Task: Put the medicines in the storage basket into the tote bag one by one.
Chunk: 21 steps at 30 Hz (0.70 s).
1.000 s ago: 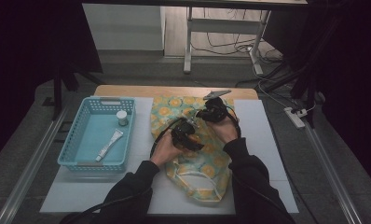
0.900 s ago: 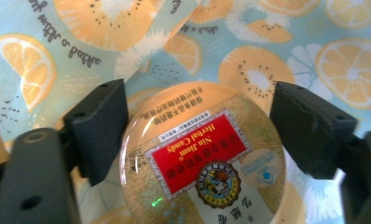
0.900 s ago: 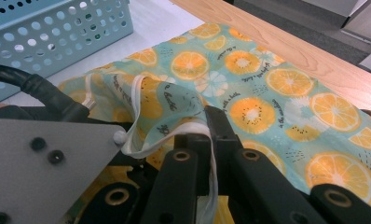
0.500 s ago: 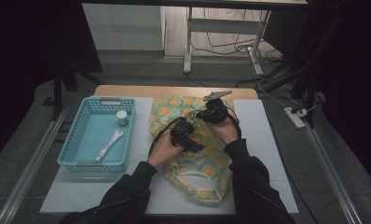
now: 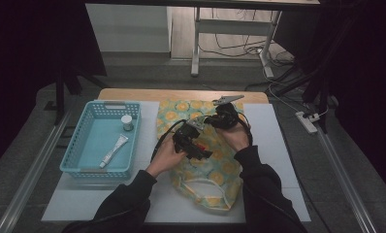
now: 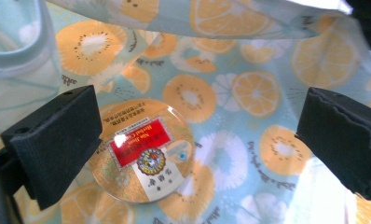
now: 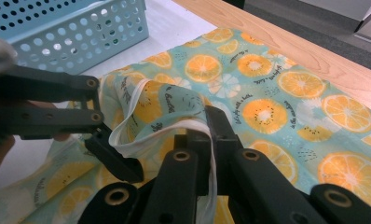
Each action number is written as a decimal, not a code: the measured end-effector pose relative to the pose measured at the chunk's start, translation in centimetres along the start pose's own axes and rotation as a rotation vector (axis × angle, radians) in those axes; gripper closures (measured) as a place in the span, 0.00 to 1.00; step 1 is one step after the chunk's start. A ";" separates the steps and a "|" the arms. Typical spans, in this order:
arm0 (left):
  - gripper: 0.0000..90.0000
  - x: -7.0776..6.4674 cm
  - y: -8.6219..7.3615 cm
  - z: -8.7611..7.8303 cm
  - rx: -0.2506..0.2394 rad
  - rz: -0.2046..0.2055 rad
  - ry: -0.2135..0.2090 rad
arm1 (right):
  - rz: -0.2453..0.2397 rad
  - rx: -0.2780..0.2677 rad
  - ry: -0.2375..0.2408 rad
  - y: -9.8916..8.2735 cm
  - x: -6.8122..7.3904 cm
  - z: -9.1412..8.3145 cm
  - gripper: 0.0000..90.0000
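Room inventory, as you see it from above. Surface point(image 5: 278, 126): white top, with a strip of bare wood along its far edge point(image 5: 133, 93). Floor point(image 5: 26, 160): grey, carpet-like, dim all round you. Metal rails: one on your left point(image 5: 33, 167), one on your right point(image 5: 339, 170), both running away from you. Far side: a pale panel point(image 5: 128, 29) and a white metal frame leg point(image 5: 197, 43). Cables point(image 5: 239, 46) lie loose behind it; a white power strip point(image 5: 307, 122) rests at right. Light falls mainly on the surface.

Dark sleeves; each black hand-held gripper point(image 5: 201, 151) trails cable.
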<state>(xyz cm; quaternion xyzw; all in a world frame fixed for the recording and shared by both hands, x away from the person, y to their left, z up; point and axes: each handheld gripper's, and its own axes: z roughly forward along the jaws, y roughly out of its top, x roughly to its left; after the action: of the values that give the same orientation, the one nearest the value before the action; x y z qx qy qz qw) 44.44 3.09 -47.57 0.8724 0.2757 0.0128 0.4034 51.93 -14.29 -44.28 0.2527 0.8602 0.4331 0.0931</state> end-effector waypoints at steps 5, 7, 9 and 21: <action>0.01 -0.2 -0.2 -1.4 -0.017 0.006 -0.017 | 0.011 -0.011 0.011 -0.1 0.1 -0.4 0.99; 0.01 -0.3 -0.3 -1.9 -0.021 0.005 -0.030 | 0.014 -0.012 0.021 -0.1 0.2 -0.6 0.99; 0.01 -0.2 -0.4 -2.4 -0.029 0.004 -0.041 | 0.008 -0.012 0.020 -0.1 0.3 -0.8 0.99; 0.00 -0.2 -1.6 -5.0 -0.034 -0.009 -0.024 | -0.011 -0.025 0.024 -0.3 1.1 -1.8 0.99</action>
<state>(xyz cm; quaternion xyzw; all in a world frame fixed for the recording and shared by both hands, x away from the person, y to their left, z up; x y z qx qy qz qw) 42.29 7.29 -45.27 0.8644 0.2743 0.0051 0.4214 50.15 -15.15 -43.37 0.2417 0.8571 0.4463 0.0885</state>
